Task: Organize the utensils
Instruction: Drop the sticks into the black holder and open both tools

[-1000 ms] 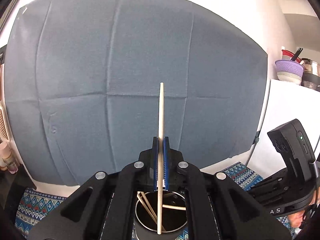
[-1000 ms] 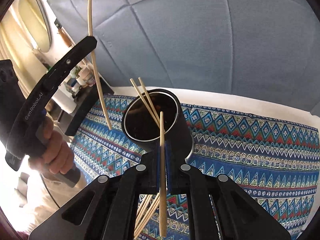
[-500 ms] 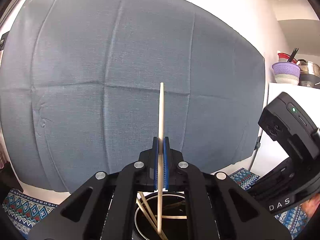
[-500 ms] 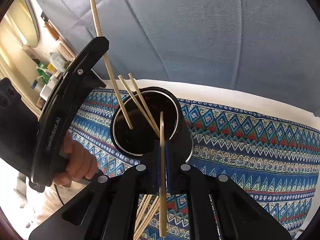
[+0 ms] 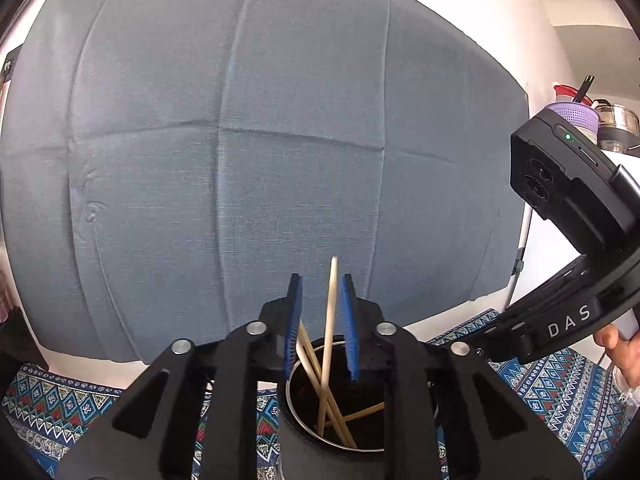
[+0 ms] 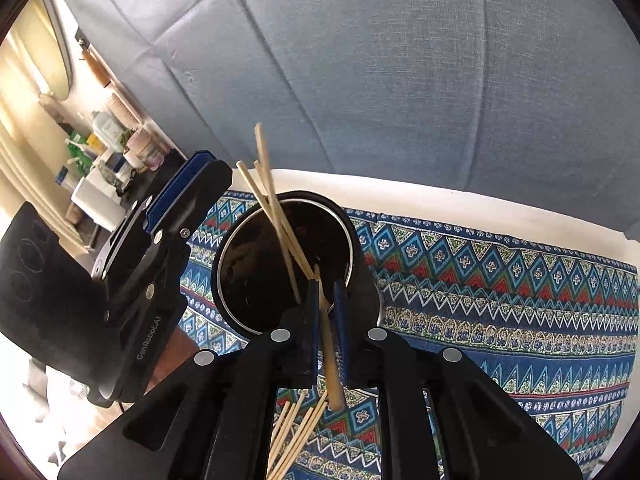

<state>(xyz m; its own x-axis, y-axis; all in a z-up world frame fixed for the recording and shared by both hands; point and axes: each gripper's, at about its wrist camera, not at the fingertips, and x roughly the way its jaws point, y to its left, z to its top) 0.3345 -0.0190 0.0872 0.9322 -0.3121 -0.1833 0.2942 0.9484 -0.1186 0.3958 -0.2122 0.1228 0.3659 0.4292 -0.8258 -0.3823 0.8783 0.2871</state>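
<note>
2 hand-held grippers are working over 1 black cylindrical holder (image 6: 280, 264) with a shiny metal inner rim, which is standing upright on a woven cloth (image 6: 500, 292) patterned in blue, red and white diamonds and zigzags.

The left gripper (image 5: 320, 320) is hovering directly above the holder's mouth with its 2 blue ribbed pads spread apart; 1 pale bamboo chopstick (image 5: 330, 320) is passing between them, touching neither pad clearly, its lower end reaching down into the holder. In the left wrist view, about 4 thin round chopsticks are leaning crossed inside the dark interior.

The right gripper (image 6: 326, 320) is sitting just beside the holder's near rim, its jaws parted slightly, and 1 chopstick (image 6: 330, 360) is lying in the gap; I cannot tell whether the pads are pinching it. It is tilting, with its top end over the rim and its blunt lower end hanging below the fingers.

Below the right gripper, a loose bundle of about 6 chopsticks (image 6: 296, 436) is lying fanned out on the cloth.

Behind, 1 creased grey-blue fabric sheet (image 5: 260, 140) is hanging as a backdrop.
</note>
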